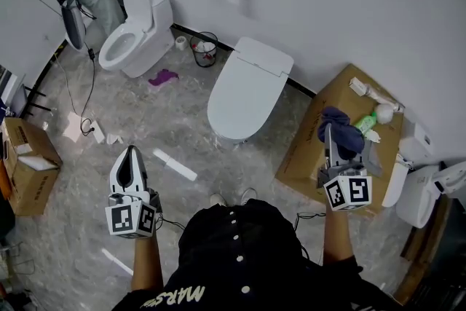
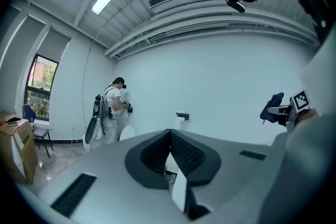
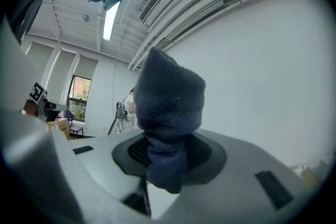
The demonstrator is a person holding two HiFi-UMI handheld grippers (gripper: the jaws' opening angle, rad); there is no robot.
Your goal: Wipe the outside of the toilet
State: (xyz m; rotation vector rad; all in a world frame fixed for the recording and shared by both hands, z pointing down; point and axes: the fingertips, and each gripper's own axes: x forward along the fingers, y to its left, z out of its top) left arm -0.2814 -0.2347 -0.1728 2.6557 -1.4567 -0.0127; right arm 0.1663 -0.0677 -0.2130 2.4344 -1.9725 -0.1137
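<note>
Right tongs (image 3: 164, 162) are clamped on one bunched bit of the blue cloth (image 3: 170, 97), left tongs (image 2: 170, 139) shut and empty, so scrubbing the toilet (image 1: 244, 91) could probably yank it loose.

The white toilet (image 1: 244, 91) stands with its lid shut, tank end farthest away, rounded front pointing into the room. A dark blue cloth (image 1: 342, 131) is bunched upright in the jaws of the right gripper (image 1: 330, 135), well apart from the toilet, to its right.
</note>
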